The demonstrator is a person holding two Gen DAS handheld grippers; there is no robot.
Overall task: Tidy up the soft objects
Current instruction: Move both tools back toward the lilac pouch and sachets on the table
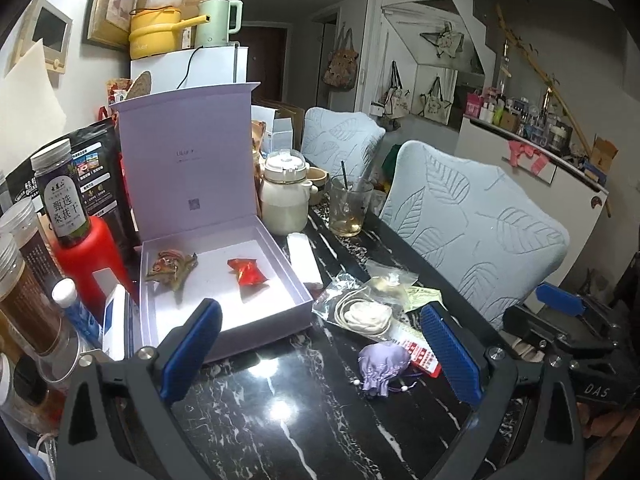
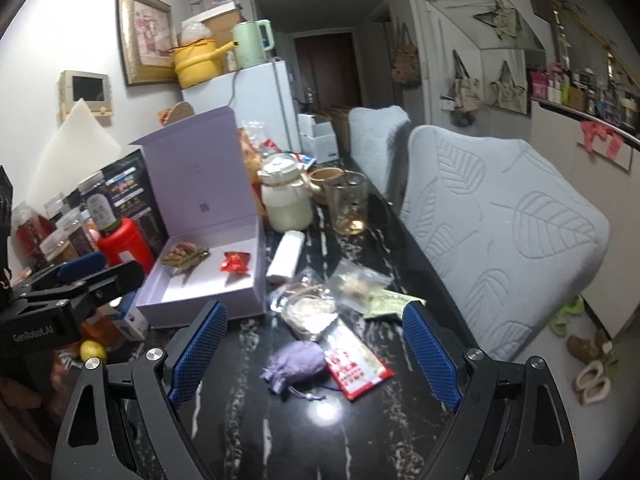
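Note:
An open lilac box (image 1: 168,316) (image 2: 256,292) sits on the black marble table and holds a red sachet (image 1: 247,271) (image 2: 236,261) and a green-and-red sachet (image 1: 170,266) (image 2: 185,256). A lilac drawstring pouch (image 1: 383,367) (image 2: 296,364) lies on the table in front of both grippers. Beside it lie a red-and-white packet (image 1: 422,354) (image 2: 356,368) and clear bags with cream items (image 1: 366,314) (image 2: 310,310). My left gripper (image 1: 320,348) is open and empty. My right gripper (image 2: 316,348) is open and empty, just above the pouch.
Jars, a red bottle (image 1: 86,256) and a black bag crowd the table's left side. A cream kettle (image 1: 284,196), a glass cup (image 1: 350,206) and a white tube (image 1: 304,258) stand behind the box. Two padded chairs (image 1: 480,236) line the right edge.

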